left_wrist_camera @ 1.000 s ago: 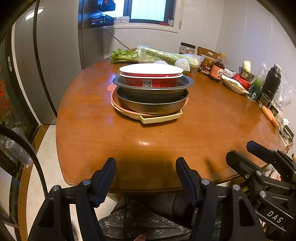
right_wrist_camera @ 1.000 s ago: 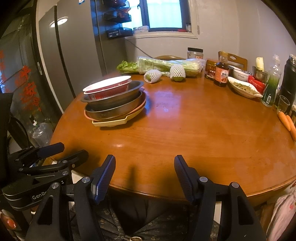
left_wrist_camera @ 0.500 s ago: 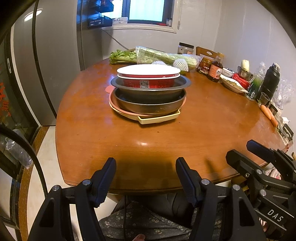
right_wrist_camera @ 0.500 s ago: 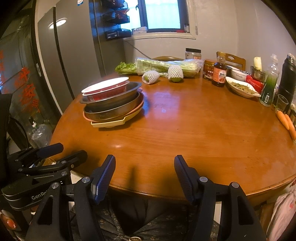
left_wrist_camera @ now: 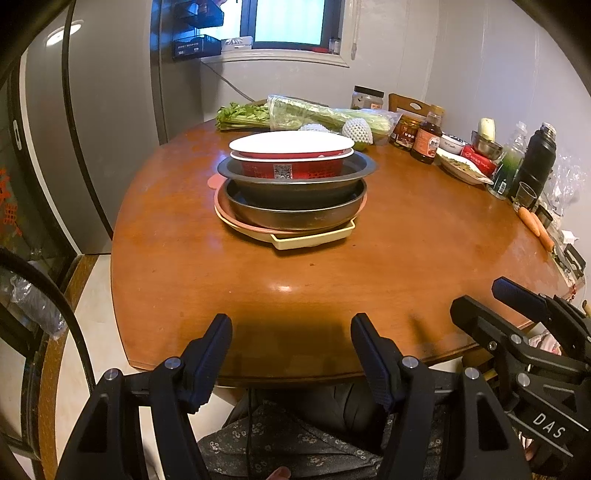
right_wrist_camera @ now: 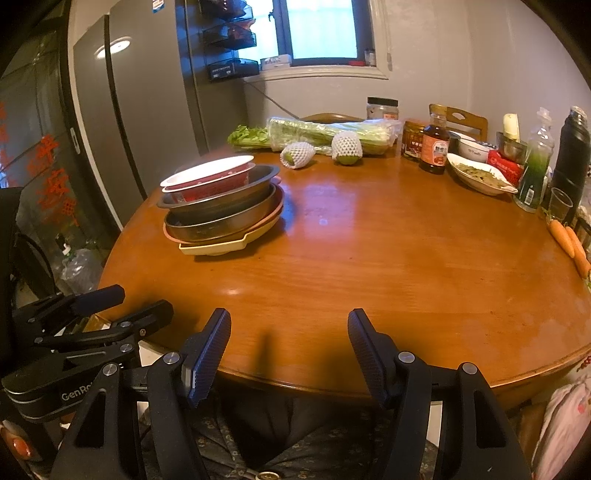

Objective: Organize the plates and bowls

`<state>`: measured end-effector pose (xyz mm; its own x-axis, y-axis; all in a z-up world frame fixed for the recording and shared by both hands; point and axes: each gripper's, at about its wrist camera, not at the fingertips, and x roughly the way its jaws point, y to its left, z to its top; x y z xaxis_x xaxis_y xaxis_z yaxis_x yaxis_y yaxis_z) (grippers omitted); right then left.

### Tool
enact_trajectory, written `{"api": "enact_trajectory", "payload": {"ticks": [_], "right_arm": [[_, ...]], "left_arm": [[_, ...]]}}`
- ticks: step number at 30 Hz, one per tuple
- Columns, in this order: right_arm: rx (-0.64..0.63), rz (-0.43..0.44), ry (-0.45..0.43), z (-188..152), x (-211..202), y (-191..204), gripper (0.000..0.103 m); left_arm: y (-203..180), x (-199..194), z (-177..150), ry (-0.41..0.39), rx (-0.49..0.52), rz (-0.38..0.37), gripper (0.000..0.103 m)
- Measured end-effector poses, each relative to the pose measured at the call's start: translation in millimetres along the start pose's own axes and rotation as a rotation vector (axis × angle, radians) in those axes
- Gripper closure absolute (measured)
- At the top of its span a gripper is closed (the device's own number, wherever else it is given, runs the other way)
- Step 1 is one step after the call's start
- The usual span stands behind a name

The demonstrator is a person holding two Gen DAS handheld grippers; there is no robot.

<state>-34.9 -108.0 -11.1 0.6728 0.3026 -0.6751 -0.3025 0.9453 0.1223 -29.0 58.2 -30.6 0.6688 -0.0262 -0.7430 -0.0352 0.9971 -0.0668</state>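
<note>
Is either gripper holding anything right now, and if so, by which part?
Nothing is held. The left gripper and right gripper both have open, empty jaws at the table's near edge, short of the dish stack.

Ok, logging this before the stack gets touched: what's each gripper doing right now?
Left gripper: open, holding nothing, at the table's near edge.
Right gripper: open, holding nothing, also at the near edge.

The room is dim and warm-toned. Daylight from the bright, blown-out window (left_wrist_camera: 288, 22) above the round brown wooden tabletop (left_wrist_camera: 332, 266) leaves pale glare patches on its polished surface (right_wrist_camera: 321, 221). A ceiling lamp reflects on the grey refrigerator door (right_wrist_camera: 114, 46). Fisheye bending curves the edges and dark corners vignette both views; focus is fairly sharp.
</note>
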Motion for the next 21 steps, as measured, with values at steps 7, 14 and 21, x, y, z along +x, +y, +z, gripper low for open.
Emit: {"api": "enact_trajectory", "payload": {"ticks": [7,14,21], "right_arm": [[0.002,-0.003,-0.003,0.2,-1.1,-0.9,0.035],[0.003,-0.009,-0.004,0.1,-0.6,-2.7,0.035],[0.004,-0.01,-0.003,-0.2,-0.5,-4.1,0.035]], "left_arm": [[0.7,-1.4,0.6,-0.002,0.0,-0.001,0.037],[2.1,-0.8,0.8,0.001,0.0,0.0,0.037],[5.2,1.0,4.5,0.001,-0.003,0.009,0.037]]}}
